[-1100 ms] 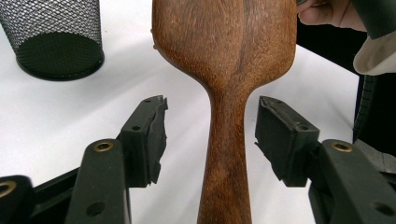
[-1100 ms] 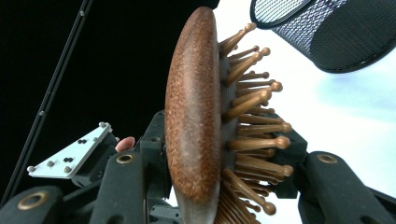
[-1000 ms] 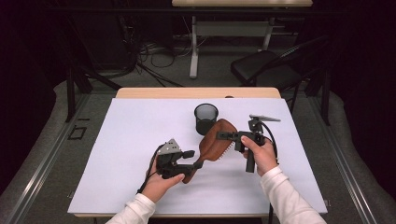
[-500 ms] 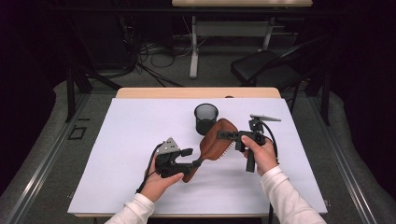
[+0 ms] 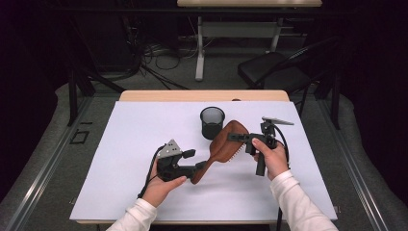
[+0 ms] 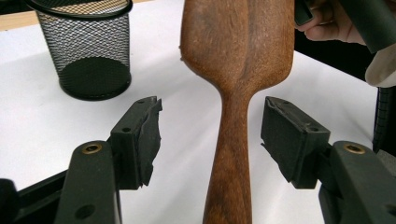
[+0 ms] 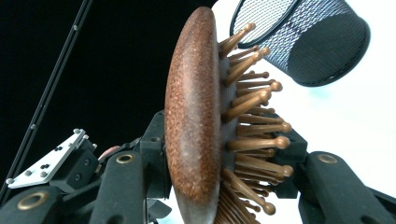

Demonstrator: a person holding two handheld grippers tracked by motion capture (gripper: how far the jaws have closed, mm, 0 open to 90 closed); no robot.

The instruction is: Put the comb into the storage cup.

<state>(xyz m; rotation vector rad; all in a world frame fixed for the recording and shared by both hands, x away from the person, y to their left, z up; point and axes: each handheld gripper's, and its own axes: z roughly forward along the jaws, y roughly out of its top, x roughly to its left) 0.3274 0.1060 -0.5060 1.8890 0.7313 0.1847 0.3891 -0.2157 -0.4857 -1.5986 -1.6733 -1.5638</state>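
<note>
Left hand-held gripper (image 6: 210,140) opening, hairbrush (image 5: 226,144) (mesh cup (image 5: 212,122) beside)

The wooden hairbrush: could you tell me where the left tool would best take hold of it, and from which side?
Probably the narrow handle of the wooden hairbrush, approached end-on from the handle's free end. The left tool already straddles it, pads clear on both sides. The handle is slim and smooth; the right tool clamps the bristled head.

The hairbrush (image 5: 226,147) is reddish-brown wood with darker grain, its pins (image 7: 252,126) a lighter tan with rounded tips. The mesh cup (image 5: 212,122) is black wire netting. The bench (image 5: 134,139) is covered in plain white, with a pale wooden edge. Both grippers are black.
</note>
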